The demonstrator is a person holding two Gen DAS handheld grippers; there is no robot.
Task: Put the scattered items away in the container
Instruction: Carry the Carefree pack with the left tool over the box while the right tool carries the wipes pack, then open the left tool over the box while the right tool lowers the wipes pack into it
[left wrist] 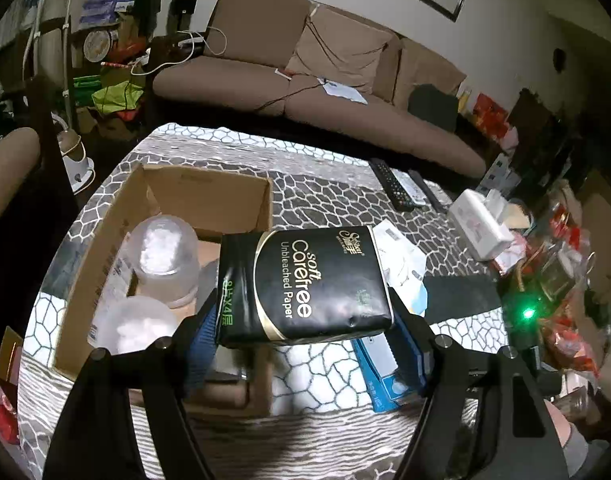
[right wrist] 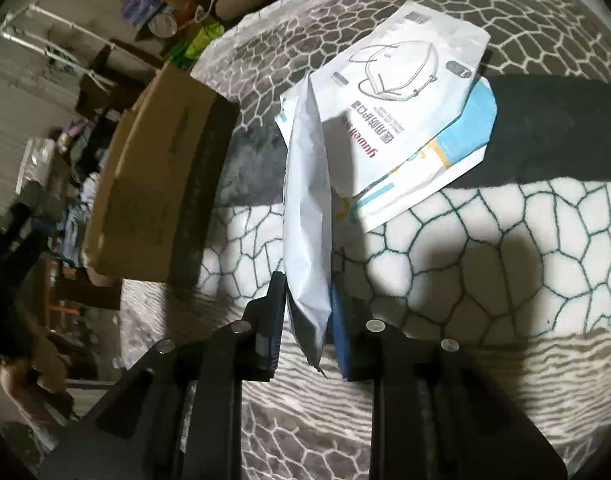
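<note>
My left gripper is shut on a black pack of tissue paper, held above the table beside the open cardboard box. Two clear lidded jars with white contents lie in the box. In the right wrist view my right gripper is shut on a white packet, which stands on edge between the pads. More flat mask packets lie on the table just beyond it. The cardboard box stands to the left.
The table wears a grey and white cobble-patterned cloth. Remote controls and a white tissue box lie at its far right, a blue box near my left gripper. A brown sofa stands behind.
</note>
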